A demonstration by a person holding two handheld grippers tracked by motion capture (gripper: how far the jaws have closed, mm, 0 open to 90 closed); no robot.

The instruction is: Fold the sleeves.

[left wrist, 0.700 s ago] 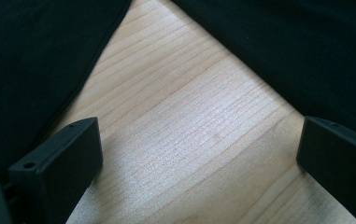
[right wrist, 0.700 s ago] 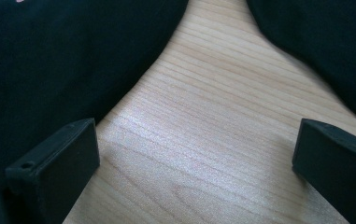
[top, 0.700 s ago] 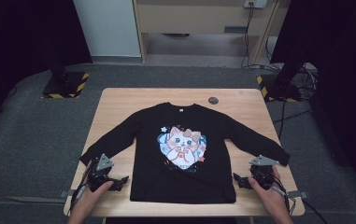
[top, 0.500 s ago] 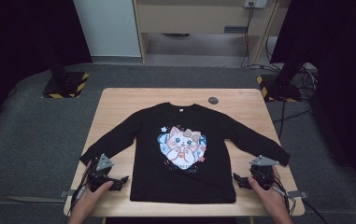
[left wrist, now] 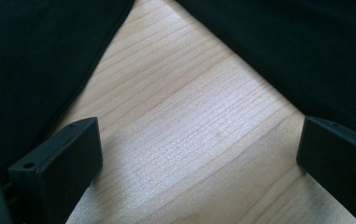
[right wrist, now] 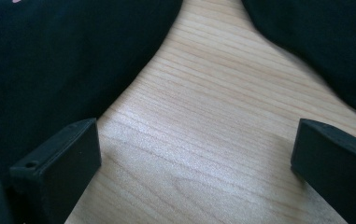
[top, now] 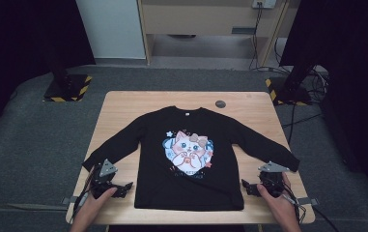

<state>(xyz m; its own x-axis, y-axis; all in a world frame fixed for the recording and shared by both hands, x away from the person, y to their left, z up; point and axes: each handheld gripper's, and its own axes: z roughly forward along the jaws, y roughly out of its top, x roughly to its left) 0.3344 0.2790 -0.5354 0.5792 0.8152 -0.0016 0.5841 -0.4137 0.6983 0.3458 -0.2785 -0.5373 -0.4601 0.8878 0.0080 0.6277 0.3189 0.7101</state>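
A black long-sleeved shirt (top: 191, 159) with a cat print (top: 189, 150) lies flat, face up, on the wooden table (top: 123, 106), sleeves spread down to either side. My left gripper (top: 123, 187) rests on the table by the hem's left corner, below the left cuff. It is open (left wrist: 194, 154) over bare wood, with the sleeve (left wrist: 31, 70) on one side and the body (left wrist: 306, 51) on the other. By the hem's right corner, my right gripper (top: 247, 186) is open (right wrist: 194, 154) too, between body (right wrist: 49, 60) and sleeve (right wrist: 325, 42). Neither holds cloth.
A small dark round disc (top: 220, 104) sits on the table beyond the right shoulder. Two black stands with striped bases (top: 68, 89) (top: 290, 92) flank the far corners on the grey floor. The front table edge runs just under both hands.
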